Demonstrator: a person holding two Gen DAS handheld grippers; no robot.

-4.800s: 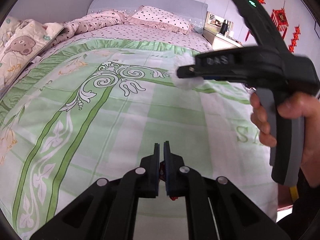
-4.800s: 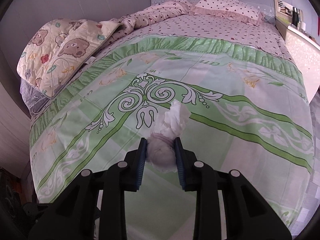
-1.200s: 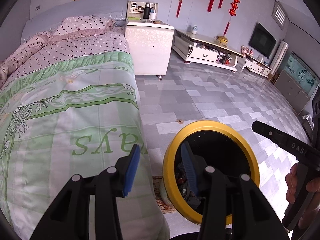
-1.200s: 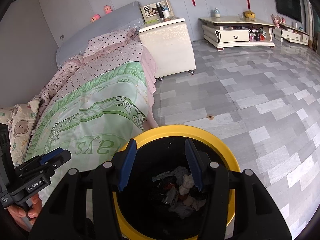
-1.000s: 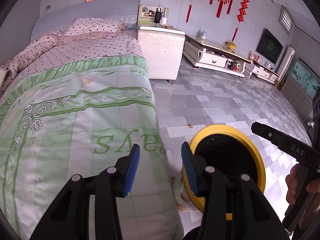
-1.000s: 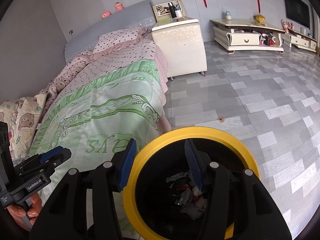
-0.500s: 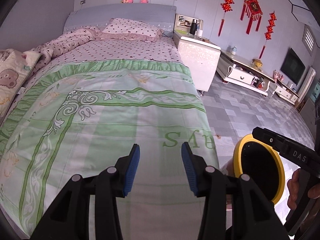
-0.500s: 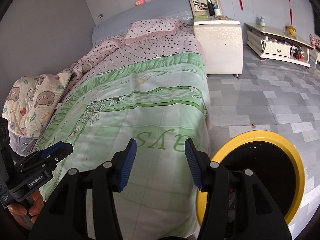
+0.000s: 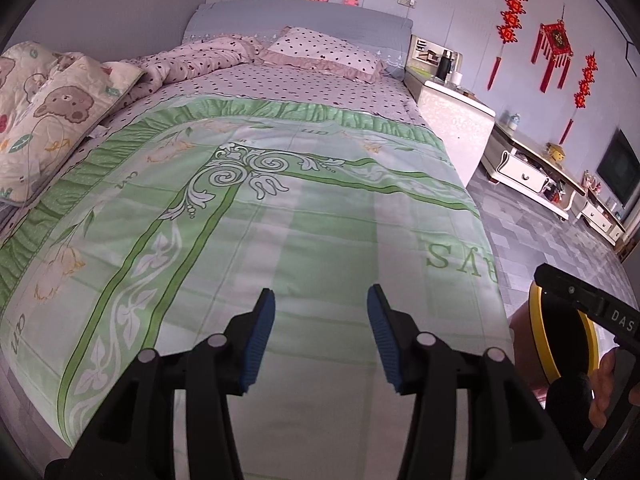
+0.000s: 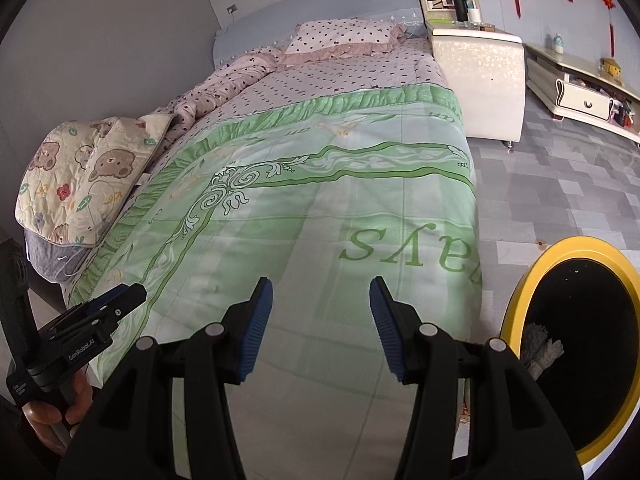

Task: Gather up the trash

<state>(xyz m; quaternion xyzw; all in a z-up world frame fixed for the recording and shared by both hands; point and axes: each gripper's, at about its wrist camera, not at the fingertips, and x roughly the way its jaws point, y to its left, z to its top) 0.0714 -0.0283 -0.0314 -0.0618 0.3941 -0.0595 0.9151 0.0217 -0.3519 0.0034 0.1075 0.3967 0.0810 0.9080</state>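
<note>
Your left gripper (image 9: 321,334) has its fingers (image 9: 259,336) spread wide with nothing between them, and your right gripper (image 10: 321,330) is spread just as wide and just as empty. Both hang over the foot end of the bed (image 10: 280,216), pointing up its length toward the pillow (image 9: 324,50).

The thing that matters lies to your right: the yellow-rimmed bin (image 10: 572,344) stands on the floor (image 10: 560,184) just off the bed's right foot corner, its mouth tilted toward you, with a pale crumpled wad (image 10: 540,350) inside it against the near rim. Your right gripper is the nearer one to it; in the left view only a sliver of the rim shows behind the right gripper's body.

On the green bedspread (image 9: 280,216) ahead of the fingers, no loose trash shows, from the foot edge up to the dotted sheet. By that, the bed looks done, and any further piece must be sought elsewhere. The folded bear-print quilt (image 10: 80,176) sits along the bed's left edge, so room is tighter there. The right edge drops to open tiled floor, with the white nightstand (image 10: 476,80) standing well up beside the head end.
</note>
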